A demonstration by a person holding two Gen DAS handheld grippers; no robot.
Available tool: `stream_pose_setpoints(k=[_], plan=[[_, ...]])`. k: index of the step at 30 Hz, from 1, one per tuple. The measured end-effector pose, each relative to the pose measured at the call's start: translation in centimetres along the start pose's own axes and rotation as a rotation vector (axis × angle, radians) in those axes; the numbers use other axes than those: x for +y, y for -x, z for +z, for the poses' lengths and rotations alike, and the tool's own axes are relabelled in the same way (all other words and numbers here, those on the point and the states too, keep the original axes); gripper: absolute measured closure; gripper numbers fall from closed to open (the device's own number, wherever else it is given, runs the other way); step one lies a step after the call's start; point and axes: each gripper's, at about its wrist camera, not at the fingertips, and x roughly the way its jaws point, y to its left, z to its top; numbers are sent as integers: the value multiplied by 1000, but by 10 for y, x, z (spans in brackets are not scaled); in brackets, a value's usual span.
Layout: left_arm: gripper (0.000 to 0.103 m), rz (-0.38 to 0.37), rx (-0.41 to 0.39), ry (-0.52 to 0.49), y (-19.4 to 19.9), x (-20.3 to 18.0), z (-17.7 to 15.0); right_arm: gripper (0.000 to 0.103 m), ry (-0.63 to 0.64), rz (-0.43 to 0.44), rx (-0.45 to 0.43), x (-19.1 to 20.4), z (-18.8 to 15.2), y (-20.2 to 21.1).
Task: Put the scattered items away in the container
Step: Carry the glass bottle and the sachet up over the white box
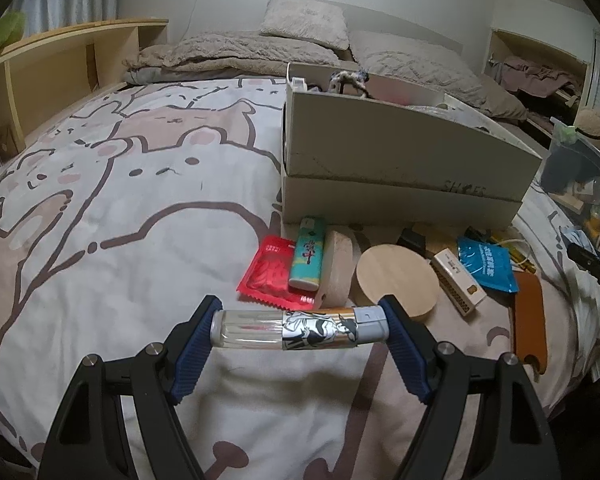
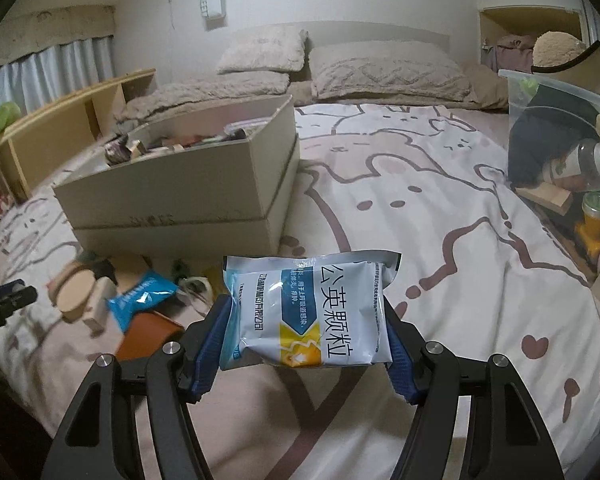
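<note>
Pinching a lighter (image 1: 300,328) endwise, the left gripper (image 1: 300,330) waits before the shoebox (image 1: 400,152); the right gripper (image 2: 306,320) squeezes a sachet (image 2: 306,312) by its edges, ready to drop in.

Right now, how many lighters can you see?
2. One clear lighter is clamped end to end in the left gripper. One teal lighter lies on the bed beside the red packet, in front of the box. Others may be hidden inside the box.

Dim, soft room light — fisheye-warped, dark-cornered edges.
</note>
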Motion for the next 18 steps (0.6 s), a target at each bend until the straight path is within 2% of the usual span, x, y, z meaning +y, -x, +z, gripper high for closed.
stream_pose_setpoints(k=[5, 11, 18], plan=[[23, -2, -25, -8, 9, -1, 8, 33, -4, 43, -35, 6, 9, 18], [23, -6, -100, -28, 27, -4, 32, 33, 10, 79, -93, 15, 30, 38], [23, -12, -166, -56, 45, -12, 57, 33, 86, 79, -166, 34, 52, 55]])
